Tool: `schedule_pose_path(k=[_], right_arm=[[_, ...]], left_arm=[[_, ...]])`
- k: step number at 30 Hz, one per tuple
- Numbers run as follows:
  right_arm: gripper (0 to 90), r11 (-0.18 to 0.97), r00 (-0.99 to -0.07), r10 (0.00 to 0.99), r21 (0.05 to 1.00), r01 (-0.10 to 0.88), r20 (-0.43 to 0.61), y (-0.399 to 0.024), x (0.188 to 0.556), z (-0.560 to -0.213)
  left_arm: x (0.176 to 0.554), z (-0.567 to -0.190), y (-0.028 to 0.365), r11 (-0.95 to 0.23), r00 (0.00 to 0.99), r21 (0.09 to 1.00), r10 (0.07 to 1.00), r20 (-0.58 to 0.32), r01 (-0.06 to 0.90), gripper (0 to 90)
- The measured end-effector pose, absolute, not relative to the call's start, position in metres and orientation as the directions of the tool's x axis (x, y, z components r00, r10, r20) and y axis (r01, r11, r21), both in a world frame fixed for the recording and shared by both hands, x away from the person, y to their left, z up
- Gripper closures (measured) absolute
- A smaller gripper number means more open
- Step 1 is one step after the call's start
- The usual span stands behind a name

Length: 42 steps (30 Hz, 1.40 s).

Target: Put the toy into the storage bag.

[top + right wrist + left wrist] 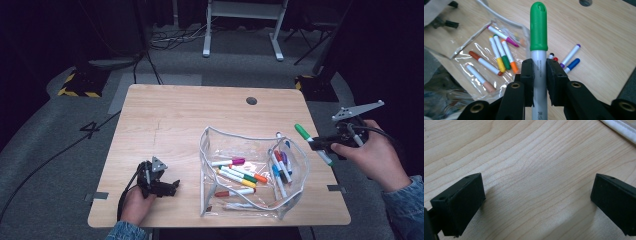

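Wooden tabletop point(175, 115) lay beneath; right claw point(539, 75) clenched on green-capped marker point(538, 27); left claw point(536, 202) released, resting on tabletop; clear pouch point(295, 165) beside right claw.

sleeves point(405, 207): blue denim cuffs, lower corners of the high view
right gripper point(539, 72): black jaws, brass-ringed screw holes (grey three-cornered plate on top)
left gripper point(172, 187): black, trailing cable

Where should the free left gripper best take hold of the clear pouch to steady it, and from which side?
Probably at the white piped rim of the pouch's near-left edge, approached from the left: the open left gripper rests just beside it, and that stiff edge stands up, free of markers.
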State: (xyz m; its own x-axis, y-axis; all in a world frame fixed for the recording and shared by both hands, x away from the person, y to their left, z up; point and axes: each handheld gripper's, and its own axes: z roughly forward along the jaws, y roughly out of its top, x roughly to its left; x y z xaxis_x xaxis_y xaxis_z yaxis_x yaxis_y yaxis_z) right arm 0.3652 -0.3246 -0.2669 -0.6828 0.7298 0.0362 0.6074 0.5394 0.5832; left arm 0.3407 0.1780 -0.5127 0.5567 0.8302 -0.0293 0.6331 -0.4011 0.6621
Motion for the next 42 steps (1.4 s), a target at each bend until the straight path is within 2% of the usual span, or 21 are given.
schedule_pose_path(k=[8,19,32,42], right_arm=[[77.1,0.637,-0.772,0.636,0.565,0.525,0.001,-0.283,0.36,-0.252],[77.1,0.758,-0.876,0.483,0.509,0.409,-0.015,-0.225,0.352,-0.258],[77.1,0.829,-0.938,0.342,0.454,0.328,0.054,-0.164,0.353,-0.301],[77.1,0.866,-0.957,0.274,0.408,0.288,0.094,-0.14,0.353,-0.338]], left_arm=[[0.341,-0.513,0.178,-0.401,0.558,0.662,0.829,-0.03,0.633,0.0],[0.341,-0.513,0.178,-0.4,0.558,0.662,0.829,-0.034,0.634,0.0],[0.341,-0.513,0.178,-0.399,0.558,0.662,0.829,-0.034,0.634,0.0],[0.341,-0.513,0.178,-0.401,0.556,0.663,0.831,-0.027,0.632,0.0]])
